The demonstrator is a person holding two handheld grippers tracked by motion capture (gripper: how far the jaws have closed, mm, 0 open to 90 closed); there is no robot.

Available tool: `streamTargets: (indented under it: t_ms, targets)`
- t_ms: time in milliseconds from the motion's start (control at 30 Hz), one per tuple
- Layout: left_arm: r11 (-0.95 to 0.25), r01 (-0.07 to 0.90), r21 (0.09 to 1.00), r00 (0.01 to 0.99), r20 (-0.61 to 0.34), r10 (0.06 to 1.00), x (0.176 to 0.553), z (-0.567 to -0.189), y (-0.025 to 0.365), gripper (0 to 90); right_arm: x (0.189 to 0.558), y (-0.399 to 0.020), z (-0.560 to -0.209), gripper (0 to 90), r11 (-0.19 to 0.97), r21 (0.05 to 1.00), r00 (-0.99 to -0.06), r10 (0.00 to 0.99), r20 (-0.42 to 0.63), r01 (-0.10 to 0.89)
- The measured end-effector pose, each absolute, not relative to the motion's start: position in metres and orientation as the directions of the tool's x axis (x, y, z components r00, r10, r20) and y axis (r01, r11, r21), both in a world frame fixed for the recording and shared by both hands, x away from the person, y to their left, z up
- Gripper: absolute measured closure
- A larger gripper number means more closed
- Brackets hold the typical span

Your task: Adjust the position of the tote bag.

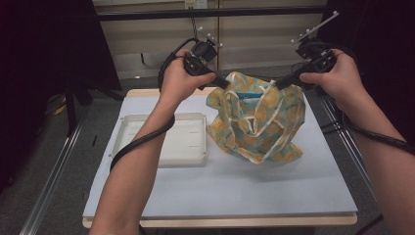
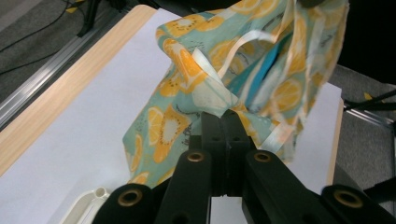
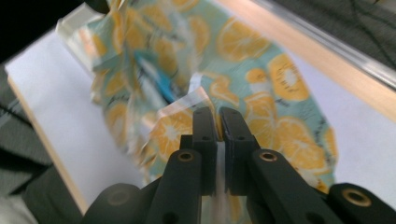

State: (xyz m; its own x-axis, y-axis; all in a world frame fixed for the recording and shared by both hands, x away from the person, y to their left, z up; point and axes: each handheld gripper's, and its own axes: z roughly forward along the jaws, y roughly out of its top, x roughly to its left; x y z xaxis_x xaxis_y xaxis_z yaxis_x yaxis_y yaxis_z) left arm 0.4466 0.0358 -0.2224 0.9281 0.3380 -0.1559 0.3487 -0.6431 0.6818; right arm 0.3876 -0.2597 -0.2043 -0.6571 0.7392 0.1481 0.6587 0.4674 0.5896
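A teal cloth bag [image 1: 254, 117] printed with orange slices hangs above the white table, its bottom resting on the tabletop. My left gripper [image 1: 226, 84] is shut on the bag's left upper rim; in the left gripper view the jaws pinch a fold of the bag [image 2: 205, 88] near its white handle strap [image 2: 243, 42]. My right gripper [image 1: 280, 84] is shut on the bag's right upper rim, and the right gripper view shows its jaws closed on the bag [image 3: 261, 98] edge. Something blue [image 1: 244, 96] lies inside the mouth of the bag.
A shallow white tray [image 1: 131, 147] sits on the table to the left of the bag. The table's wooden edge [image 1: 220, 221] runs along the front. Metal rails [image 1: 51, 176] flank the table and dark curtains stand at both sides.
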Motion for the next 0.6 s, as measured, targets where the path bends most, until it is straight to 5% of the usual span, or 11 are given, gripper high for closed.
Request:
streamTargets:
  t_ms: [233,600]
  targets:
    - [-0.628,0.389,0.674,0.912,-0.186,0.366,0.459,-0.233,0.045,90.0,0.399,-0.275,-0.204,86.0,0.398,0.622,-0.592,0.795,0.133,0.674]
    - [-0.641,0.433,0.633,0.892,-0.198,0.408,0.468,-0.257,0.057,90.0,0.407,-0.276,-0.242,86.1,0.434,0.521,-0.574,0.808,0.135,0.735]
